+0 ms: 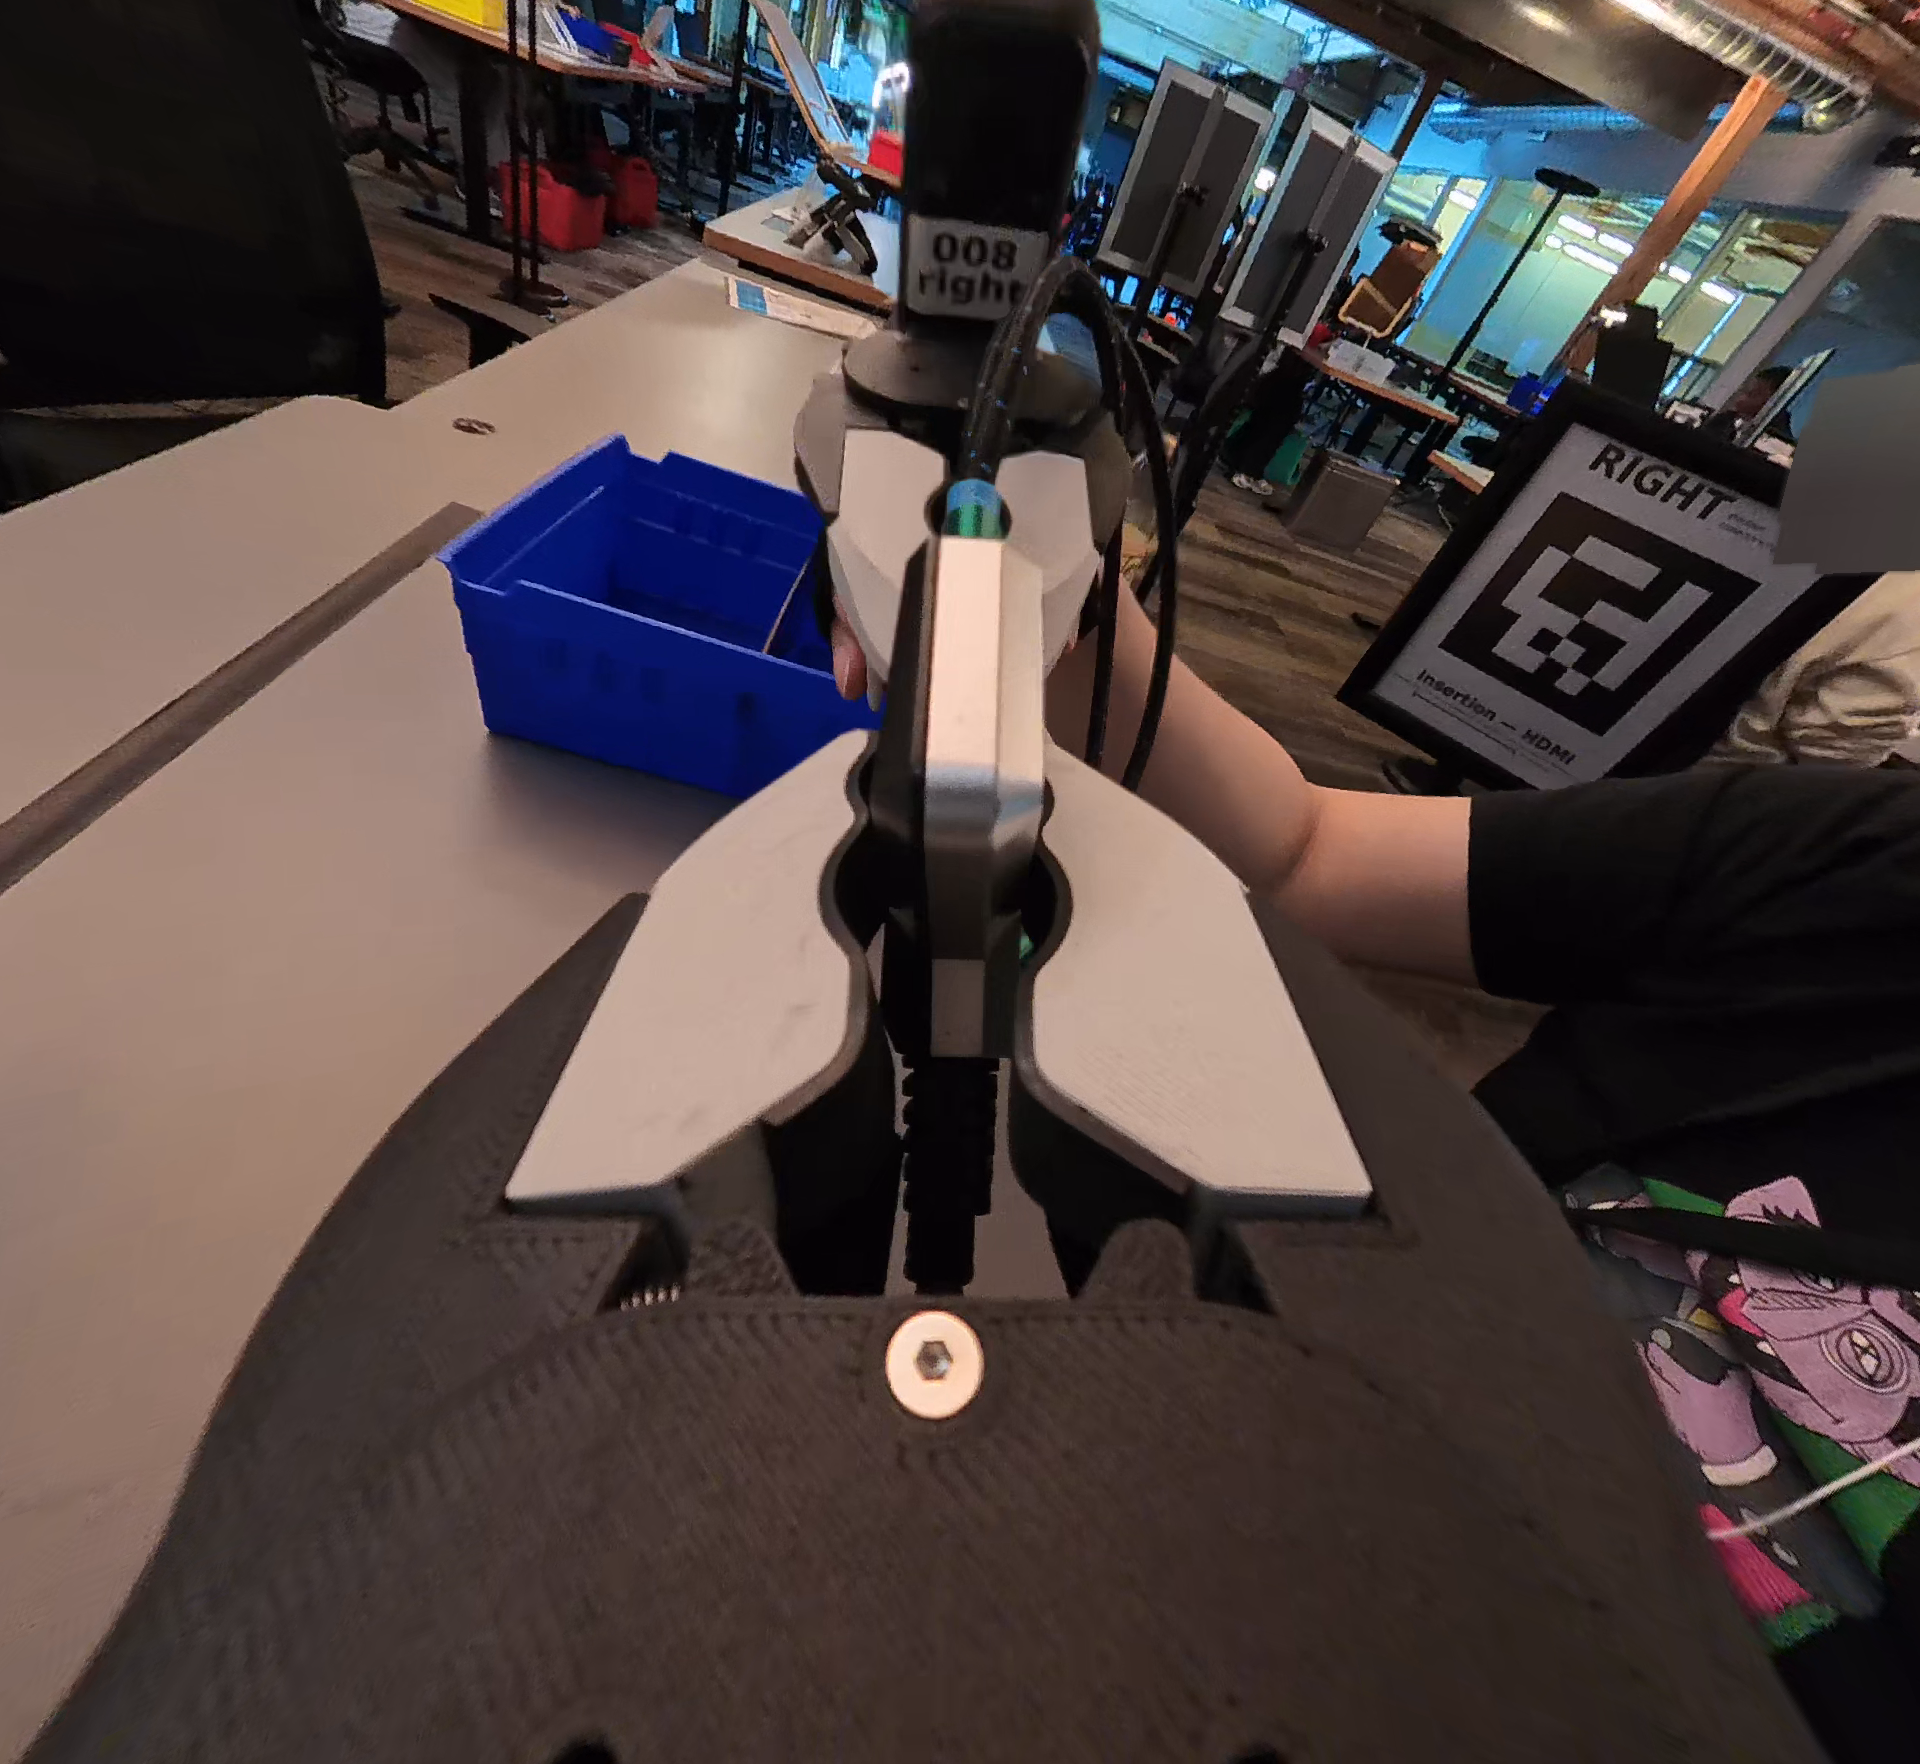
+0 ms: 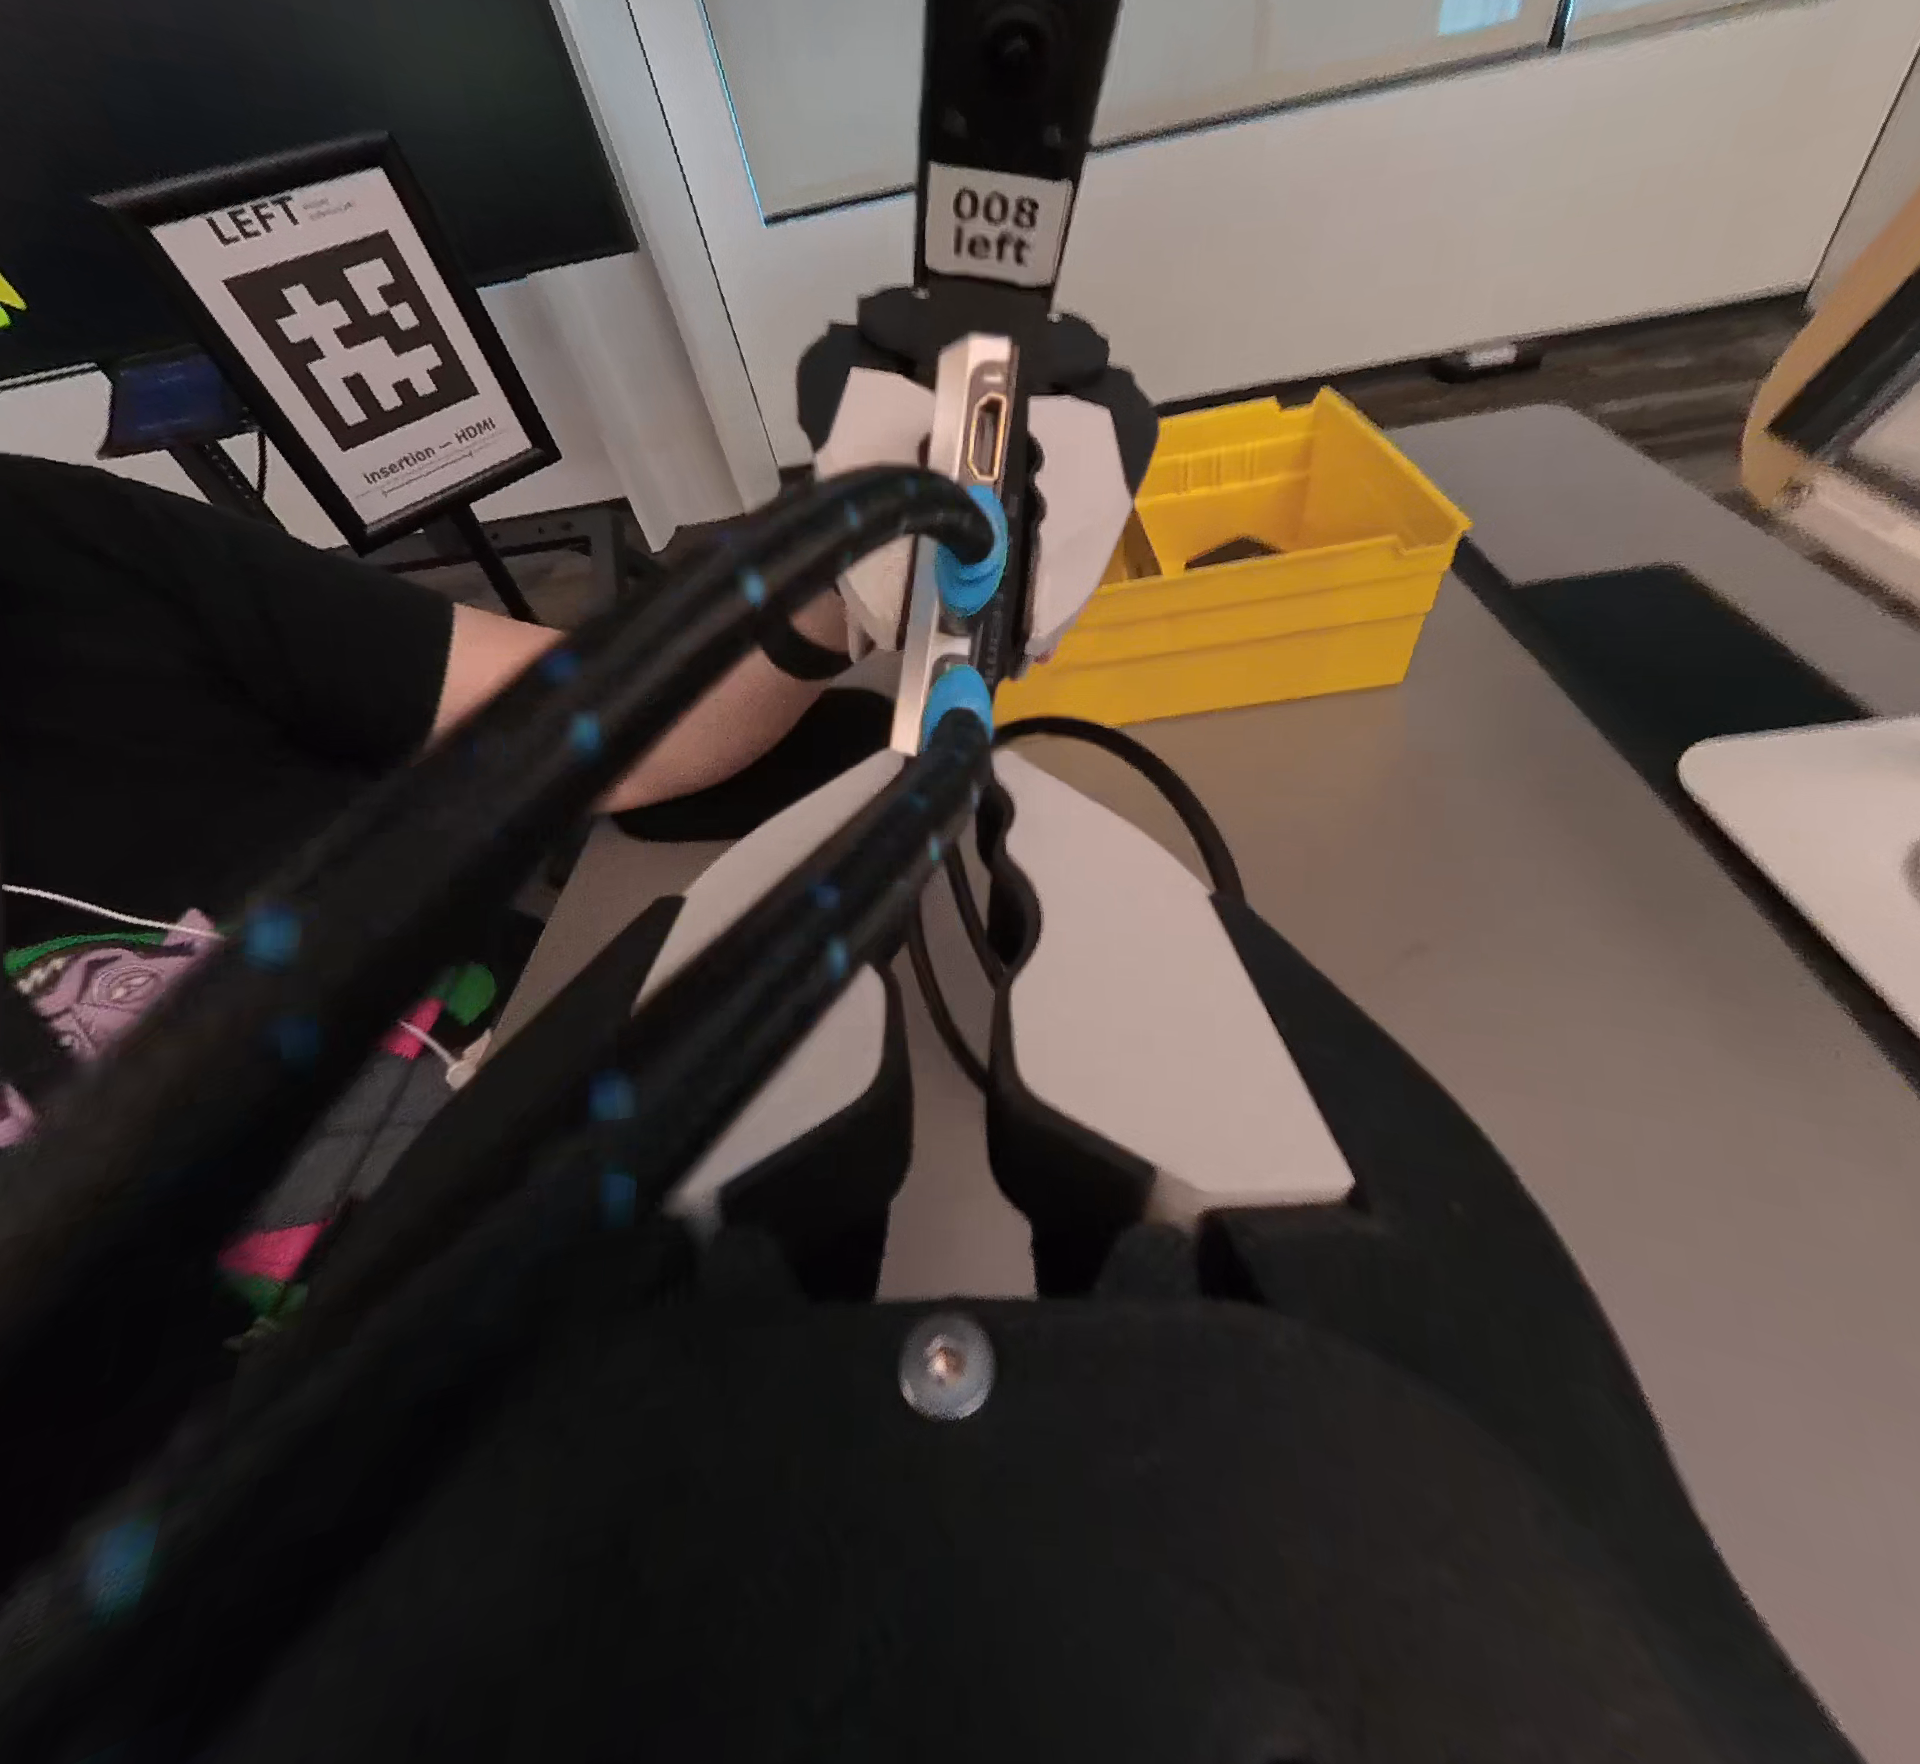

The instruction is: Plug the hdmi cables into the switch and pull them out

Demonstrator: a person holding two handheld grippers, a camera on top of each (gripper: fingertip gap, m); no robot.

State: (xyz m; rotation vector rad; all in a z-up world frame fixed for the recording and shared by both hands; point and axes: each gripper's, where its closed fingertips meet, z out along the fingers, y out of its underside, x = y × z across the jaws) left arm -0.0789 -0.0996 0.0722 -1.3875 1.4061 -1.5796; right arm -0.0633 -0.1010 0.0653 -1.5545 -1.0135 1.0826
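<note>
The two grippers face each other above the grey tabletop [image 1: 260, 883], each held by a bare forearm in a black short sleeve. The left gripper [image 1: 951, 945] has its jaws clamped on the slim silver metal HDMI switch [image 1: 982, 727], which stands on edge between the light grey fingers [image 1: 748, 966] and reaches out to the right gripper [image 2: 961, 841] opposite. From the right wrist view, two black braided cables with blue plugs [image 2: 961, 561] sit in the switch's edge ports, and one port above them stands bare. The right jaws are nearly closed around the lower plug [image 2: 956, 712], though motion blur leaves the actual contact uncertain. Each gripper's camera post carries a white label, and a framed black-and-white marker sign [image 2: 332, 332] stands behind. A blue plastic bin [image 1: 644, 613] and a yellow plastic bin [image 2: 1278, 551] rest on the tabletop.
</note>
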